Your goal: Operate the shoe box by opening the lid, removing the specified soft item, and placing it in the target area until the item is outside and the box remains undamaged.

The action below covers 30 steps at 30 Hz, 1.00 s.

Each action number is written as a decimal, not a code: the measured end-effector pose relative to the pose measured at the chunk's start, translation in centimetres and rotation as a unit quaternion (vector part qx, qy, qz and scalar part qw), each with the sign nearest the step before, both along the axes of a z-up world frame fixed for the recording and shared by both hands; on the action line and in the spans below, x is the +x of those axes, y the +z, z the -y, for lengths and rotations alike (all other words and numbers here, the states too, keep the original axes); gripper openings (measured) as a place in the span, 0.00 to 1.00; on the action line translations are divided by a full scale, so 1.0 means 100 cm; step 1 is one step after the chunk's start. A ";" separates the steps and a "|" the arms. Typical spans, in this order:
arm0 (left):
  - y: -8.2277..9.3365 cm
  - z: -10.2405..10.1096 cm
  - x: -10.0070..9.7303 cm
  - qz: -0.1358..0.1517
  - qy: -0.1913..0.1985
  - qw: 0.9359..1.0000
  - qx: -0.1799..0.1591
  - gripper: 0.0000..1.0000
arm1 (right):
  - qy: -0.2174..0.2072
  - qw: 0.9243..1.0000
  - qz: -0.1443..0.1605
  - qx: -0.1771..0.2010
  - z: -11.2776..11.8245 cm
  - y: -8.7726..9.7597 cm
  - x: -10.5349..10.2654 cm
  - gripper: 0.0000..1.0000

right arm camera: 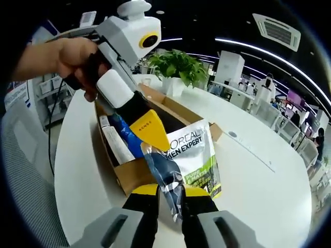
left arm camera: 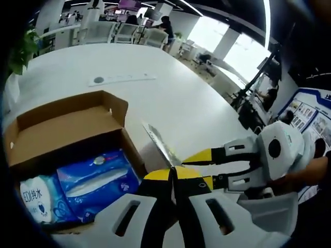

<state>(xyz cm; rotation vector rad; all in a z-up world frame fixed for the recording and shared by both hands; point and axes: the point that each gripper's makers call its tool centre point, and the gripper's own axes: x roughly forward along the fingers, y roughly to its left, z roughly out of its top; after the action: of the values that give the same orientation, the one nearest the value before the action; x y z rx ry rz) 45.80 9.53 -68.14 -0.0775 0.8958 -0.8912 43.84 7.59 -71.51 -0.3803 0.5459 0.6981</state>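
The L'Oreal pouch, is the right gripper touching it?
Touching. The right gripper view shows the right gripper shut on the pouch, its lower edge pinched between the fingers.

**White table, box on top**

Here's the big white table (left arm camera: 181, 98), smooth and pale. Sitting right on it is the open cardboard box (left arm camera: 67, 124), flaps up. Beyond the box, well apart from it, a flat white strip (left arm camera: 121, 78) lies on the tabletop. A potted plant (right arm camera: 176, 70) stands just behind the box.
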 end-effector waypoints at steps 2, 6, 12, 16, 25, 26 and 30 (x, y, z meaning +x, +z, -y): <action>0.000 0.000 0.001 0.001 0.003 1.000 0.000 0.00 | 0.003 1.000 0.005 0.000 -0.003 0.002 0.000 0.11; -0.001 0.001 0.002 0.000 0.006 1.000 0.001 0.00 | 0.012 1.000 0.017 0.004 -0.011 0.006 -0.001 0.09; -0.001 0.002 0.002 0.003 0.003 1.000 0.004 0.00 | 0.040 0.999 0.034 -0.011 -0.017 0.006 -0.005 0.00; -0.001 0.002 0.002 0.006 -0.002 1.000 0.004 0.01 | 0.031 0.999 0.024 0.007 -0.016 0.006 -0.004 0.00; -0.002 0.000 0.003 0.019 -0.020 0.999 0.017 0.05 | 0.038 0.999 0.028 0.010 -0.015 0.008 -0.003 0.00; -0.002 -0.001 0.004 0.019 -0.020 0.999 0.018 0.06 | 0.037 0.999 0.028 0.011 -0.015 0.008 -0.003 0.00; 0.000 -0.002 0.004 0.021 -0.018 1.000 0.012 0.08 | 0.039 0.999 0.030 0.012 -0.015 0.009 -0.002 0.00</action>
<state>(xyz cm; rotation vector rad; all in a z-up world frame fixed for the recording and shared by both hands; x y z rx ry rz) 46.22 9.74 -68.14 -0.0207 0.8703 -0.9117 43.60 9.07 -70.62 -0.4003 0.4667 0.7646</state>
